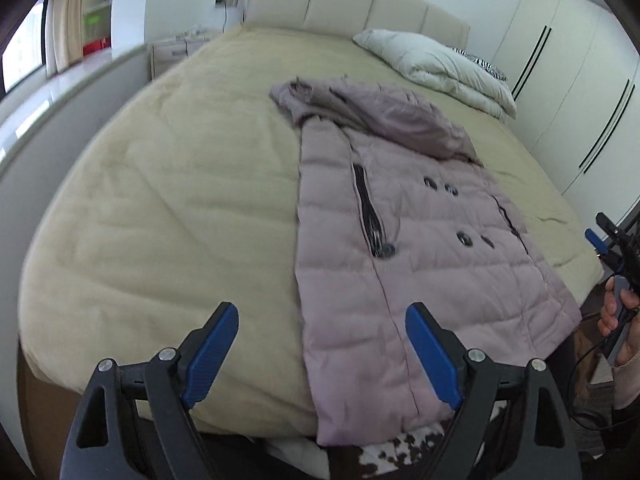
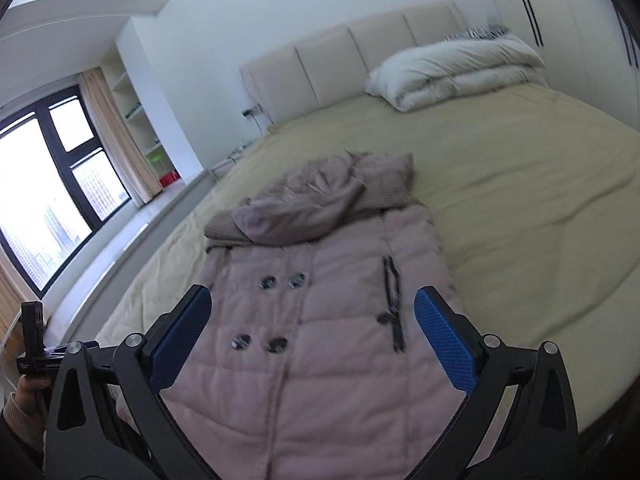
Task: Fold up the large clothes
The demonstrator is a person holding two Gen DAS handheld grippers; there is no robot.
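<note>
On the beige bed cover [image 1: 160, 200] lies a large puffer coat [image 1: 400, 248], pale pink-mauve, with quilted stitching in slanted lines. It is laid flat with the front side up. Both sleeves are not visible, so the body makes one long, narrow rectangle. Four dark round buttons [image 2: 296, 279] sit in two pairs on the chest, and a dark zip pocket [image 1: 370, 216] runs along the body on one side, with a second thin dark pocket line on the other side. The hood [image 1: 404, 120] is a little darker and smoother than the body; it is bunched and folded down over the collar.

The long axis of the coat goes from near to far. The hem is at the near edge of the bed and hangs slightly over it, and the hood points toward the far headboard [image 1: 352, 4]. In the left wrist view the coat sits right of the middle of the bed; at the far right corner there is a folded white duvet [image 2: 460, 68].

The left gripper [image 1: 322, 354] has its blue fingers wide apart above the near hem, holding nothing. The right gripper [image 2: 312, 344] is also spread wide, over the lower part of the coat, and grips nothing.
</note>
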